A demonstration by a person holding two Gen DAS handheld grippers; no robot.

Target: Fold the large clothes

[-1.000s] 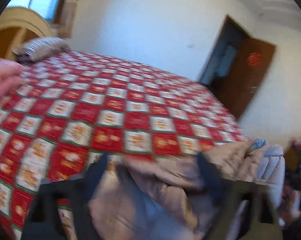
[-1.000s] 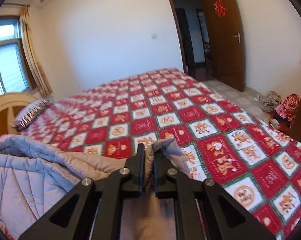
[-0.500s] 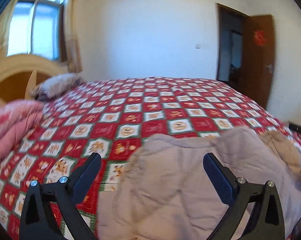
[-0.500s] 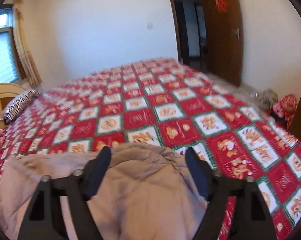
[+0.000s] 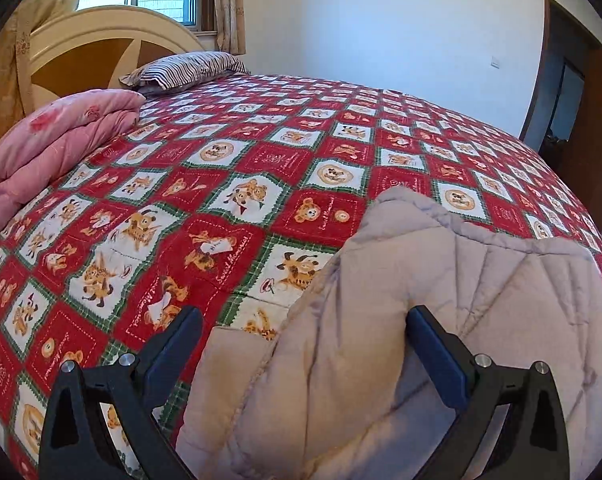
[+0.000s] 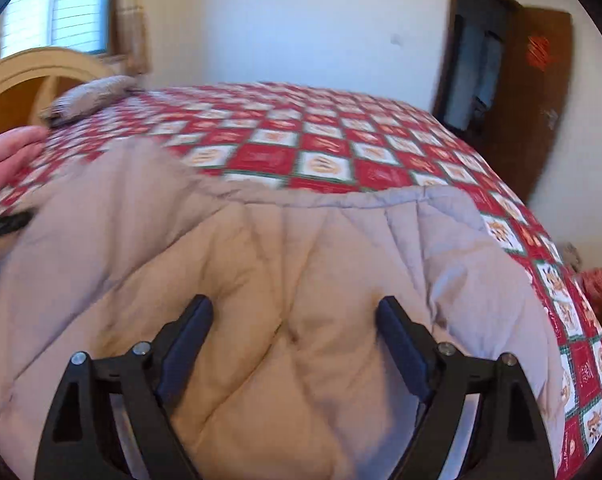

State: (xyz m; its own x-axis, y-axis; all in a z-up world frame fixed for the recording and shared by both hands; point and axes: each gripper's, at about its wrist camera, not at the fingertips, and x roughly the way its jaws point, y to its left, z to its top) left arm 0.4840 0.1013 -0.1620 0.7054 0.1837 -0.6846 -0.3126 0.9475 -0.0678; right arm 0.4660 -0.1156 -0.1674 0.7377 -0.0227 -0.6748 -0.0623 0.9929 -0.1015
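A beige-grey quilted jacket (image 5: 481,280) lies spread on the red patchwork bedcover (image 5: 261,152) near the bed's front edge. My left gripper (image 5: 304,314) is open just above the jacket's left part, with a fold of fabric between its fingers but not pinched. In the right wrist view the jacket (image 6: 301,248) fills the lower frame. My right gripper (image 6: 294,301) hovers over the jacket's middle. Its jaws are opening, and the padded fabric lies between them untouched by the pads.
A folded pink quilt (image 5: 53,140) sits at the bed's left side, near a striped pillow (image 5: 185,70) and the wooden headboard (image 5: 101,40). A brown door (image 6: 533,92) stands open at the right. Red bags (image 6: 597,280) lie on the floor beyond the bed's right edge.
A second ago the right gripper was shut on a jacket fold. It let go, and the jacket now lies flat on the bed. Both grippers have sunk closer to it.
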